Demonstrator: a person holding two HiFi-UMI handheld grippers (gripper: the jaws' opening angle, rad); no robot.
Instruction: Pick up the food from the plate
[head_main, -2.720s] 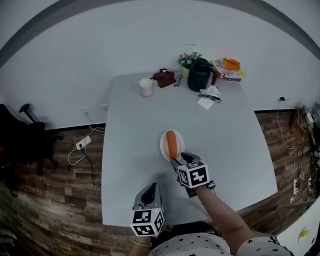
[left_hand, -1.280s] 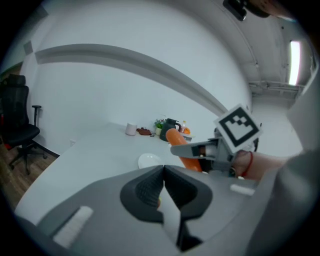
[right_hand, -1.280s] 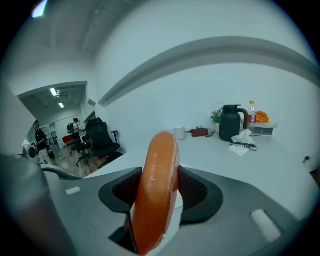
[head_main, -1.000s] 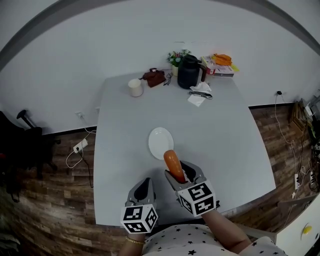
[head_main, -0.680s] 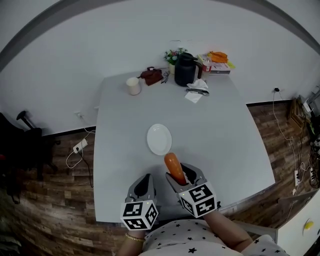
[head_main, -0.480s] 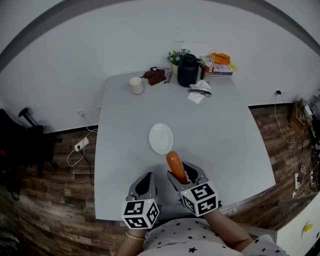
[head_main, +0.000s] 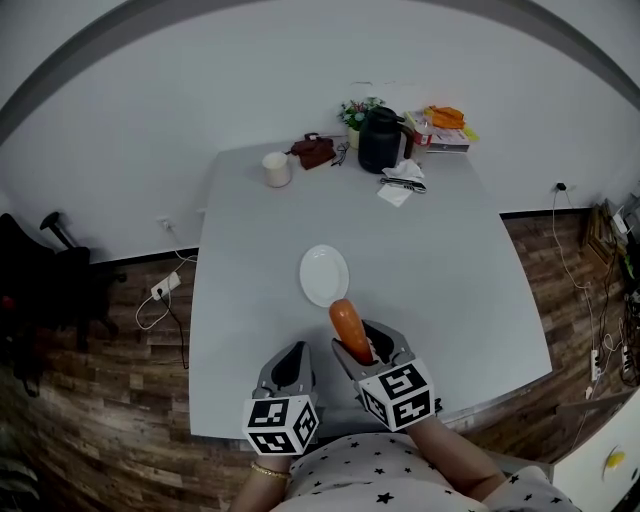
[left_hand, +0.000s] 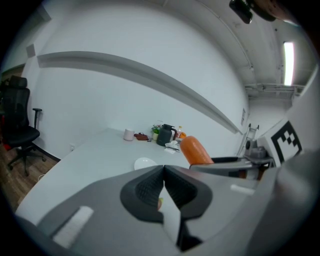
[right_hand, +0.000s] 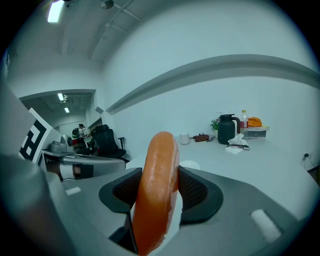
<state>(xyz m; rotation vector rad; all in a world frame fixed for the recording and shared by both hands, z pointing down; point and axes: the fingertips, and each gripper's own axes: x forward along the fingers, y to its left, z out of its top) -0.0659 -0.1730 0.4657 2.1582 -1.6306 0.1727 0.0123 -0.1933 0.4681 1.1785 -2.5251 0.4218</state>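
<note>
Pads of the right gripper are clamped on the sausage, one on each flank. Jaws stand wide because the sausage is thick, not because they're released. We grip it low on its length, so most of it sticks out past the pads and leans a bit to one side.

Left gripper: jaws pressed together, nothing between them. It sits just beside the right one, near our body.

Sausage is off the plate and up in the air over the near part of the table, on our side of the plate. Plate is bare. We'd call the pick essentially done.

Risks from here:
- Skin looks glossy. With the grip low and the long end free, a quick swing or tilt could make it pivot in the pads or slide out.
- It hangs close to the table's near edge, so a drop may roll off onto the floor rather than land on the plate.
- Squeezing harder to compensate could split or dent it.
- Left gripper is close, so a careless move could knock the free end.

Jug and cup at the far end are well apart and no concern.
</note>
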